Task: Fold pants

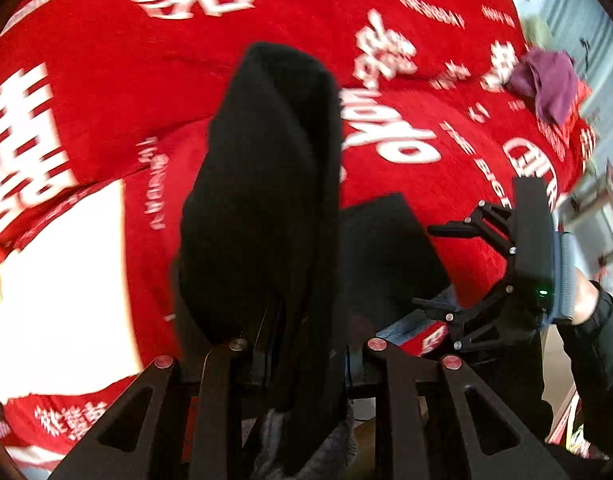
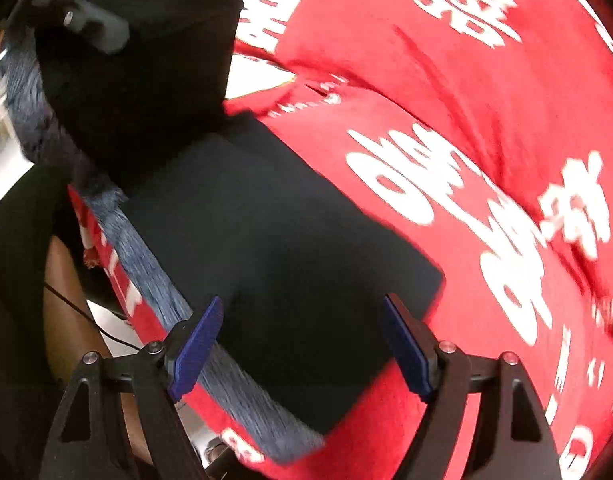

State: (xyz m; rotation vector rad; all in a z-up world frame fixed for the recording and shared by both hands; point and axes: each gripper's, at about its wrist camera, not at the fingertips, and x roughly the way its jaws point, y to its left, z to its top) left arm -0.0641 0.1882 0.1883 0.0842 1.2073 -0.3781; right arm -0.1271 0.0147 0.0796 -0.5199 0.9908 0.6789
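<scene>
- Left gripper (image 1: 302, 344): jaws drawn in close, clamped on a thick fold of the black pants (image 1: 266, 184), which rises straight up between the fingers and blocks most of its own camera.
- Right gripper (image 2: 306, 344): jaws spread wide, blue pads (image 2: 196, 346) well apart, nothing between them; it hovers just above the flat part of the pants.
- From the left wrist camera, the right gripper sits to the right, fingers pointing left, a bare wrist and dark sleeve (image 1: 598, 320) behind it.
- Both views are motion-blurred.
</scene>
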